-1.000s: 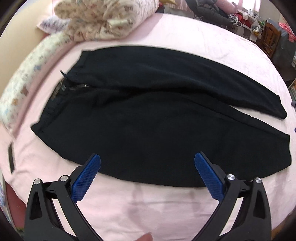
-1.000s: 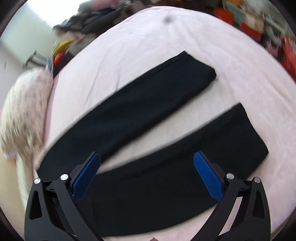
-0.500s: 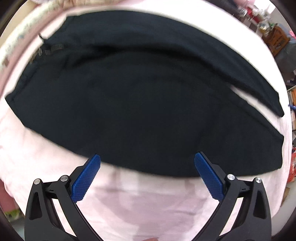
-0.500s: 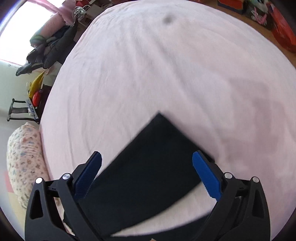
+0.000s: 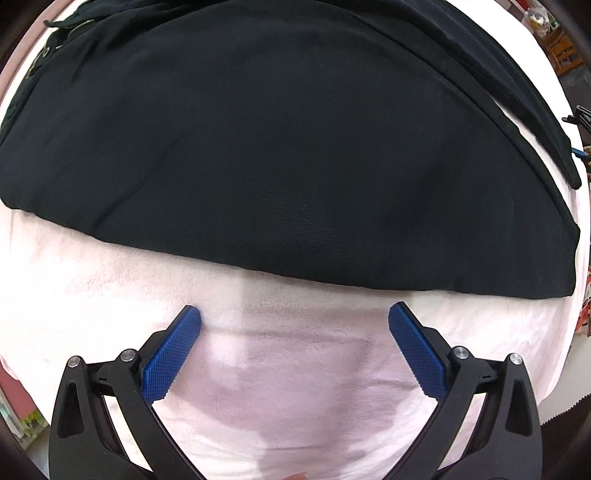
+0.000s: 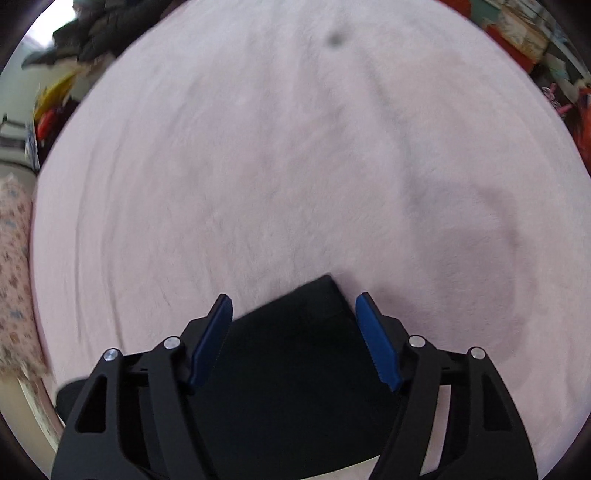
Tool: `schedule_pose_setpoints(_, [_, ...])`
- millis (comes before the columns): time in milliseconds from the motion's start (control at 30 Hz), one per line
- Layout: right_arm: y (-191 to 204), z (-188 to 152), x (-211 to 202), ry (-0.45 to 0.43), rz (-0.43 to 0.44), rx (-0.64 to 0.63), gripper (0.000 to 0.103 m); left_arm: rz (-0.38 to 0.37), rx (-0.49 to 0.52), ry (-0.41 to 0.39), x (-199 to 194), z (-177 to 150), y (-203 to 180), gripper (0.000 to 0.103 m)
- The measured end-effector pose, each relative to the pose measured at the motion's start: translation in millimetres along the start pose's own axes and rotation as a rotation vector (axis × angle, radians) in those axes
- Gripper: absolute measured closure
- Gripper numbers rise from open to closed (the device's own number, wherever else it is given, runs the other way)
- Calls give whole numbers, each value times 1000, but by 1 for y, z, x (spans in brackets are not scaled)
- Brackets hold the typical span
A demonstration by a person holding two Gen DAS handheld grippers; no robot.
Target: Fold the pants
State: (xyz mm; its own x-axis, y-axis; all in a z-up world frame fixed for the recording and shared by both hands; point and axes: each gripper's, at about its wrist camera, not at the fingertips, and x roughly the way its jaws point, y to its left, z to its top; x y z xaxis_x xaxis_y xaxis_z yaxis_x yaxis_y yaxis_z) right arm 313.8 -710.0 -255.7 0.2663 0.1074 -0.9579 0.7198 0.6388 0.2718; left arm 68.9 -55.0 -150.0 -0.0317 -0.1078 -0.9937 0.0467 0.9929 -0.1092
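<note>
Black pants point(image 5: 280, 147) lie spread flat on a pink bed cover point(image 5: 295, 387), waistband at the upper left, both legs running to the right. My left gripper point(image 5: 294, 317) is open and empty, low over the cover just short of the near leg's long edge. In the right wrist view a leg cuff point(image 6: 295, 354) of the pants lies between the blue pads of my right gripper point(image 6: 293, 306). The jaws stand apart on either side of the cuff and do not pinch it.
The pink cover point(image 6: 295, 166) stretches far beyond the cuff. A floral pillow point(image 6: 14, 280) lies at the left edge. Dark clothes point(image 6: 88, 33) and colourful clutter point(image 6: 528, 40) sit past the bed's far side.
My left gripper has dropped closer to the near edge of the pants. My right gripper has moved down over the leg cuff, and its jaws have narrowed around it.
</note>
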Motion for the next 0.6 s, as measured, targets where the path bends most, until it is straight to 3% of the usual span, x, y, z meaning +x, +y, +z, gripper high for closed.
schedule_pose_setpoints(100, [0, -2, 10, 7, -28, -22, 40, -19, -13, 1, -2, 2, 2, 1])
schedule_pose_setpoints(200, [-3, -9, 12, -22, -43, -45, 63, -63, -48, -21, -7, 5, 13, 1])
schedule_pose_setpoints(233, [-3, -13, 12, -26, -24, -65, 75, -72, -60, -30, -10, 6, 15, 1])
schedule_pose_setpoints(267, [-2, -16, 11, -32, 3, -78, 80, -81, -70, -39, -11, 2, 18, 1])
schedule_pose_setpoints(467, [-6, -43, -19, -154, 112, -108, 84, -183, -133, -47, -25, 12, 31, 1])
schedule_pose_setpoints(600, [-13, -76, -53, -251, 205, -177, 84, -249, -158, -116, -49, 29, 35, 1])
